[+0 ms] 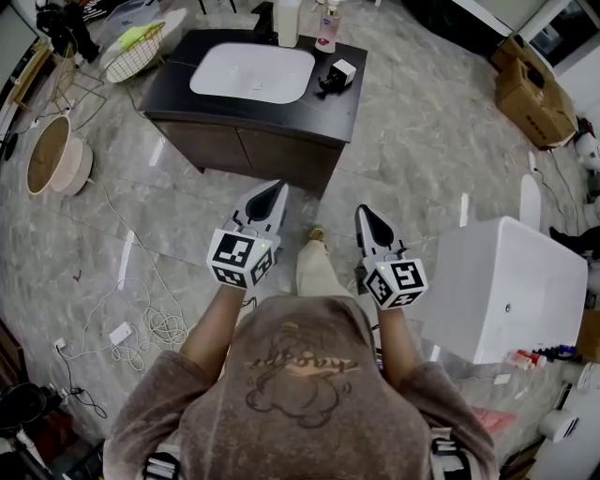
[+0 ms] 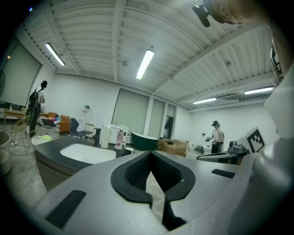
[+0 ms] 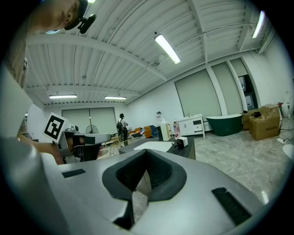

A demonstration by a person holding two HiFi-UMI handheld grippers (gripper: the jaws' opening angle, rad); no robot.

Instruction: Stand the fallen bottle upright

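1. Hooded brown top [image 1: 300,375] of the person fills the bottom of head view, with both forearms reaching forward from it.
2. Fallen bottle [image 1: 341,72]: small, with a white body and a black top end. It lies on its side on the dark vanity counter [image 1: 342,111].
3. It sits near the counter's right edge, just right of the white sink basin [image 1: 251,72], black end pointing toward the basin's side. Label detail is too small to tell.
4. Tall white bottle [image 1: 288,21] and pink bottle [image 1: 327,28] stand upright near each other at the counter's back edge, behind the fallen one.
5. Left gripper [image 1: 277,187]: jaws together, tips meeting in a point, nothing between the pads. In the left gripper view only floor shows through the hollow behind the tips.
6. Right gripper [image 1: 364,212]: same, jaws closed, empty, touching nothing.
7. Both grippers are side by side over the marble floor [image 1: 422,141], pointing toward the vanity and well apart from it and from the fallen bottle.
8. In the right gripper view the fallen bottle shows beyond the closed tips, on the counter's near corner.
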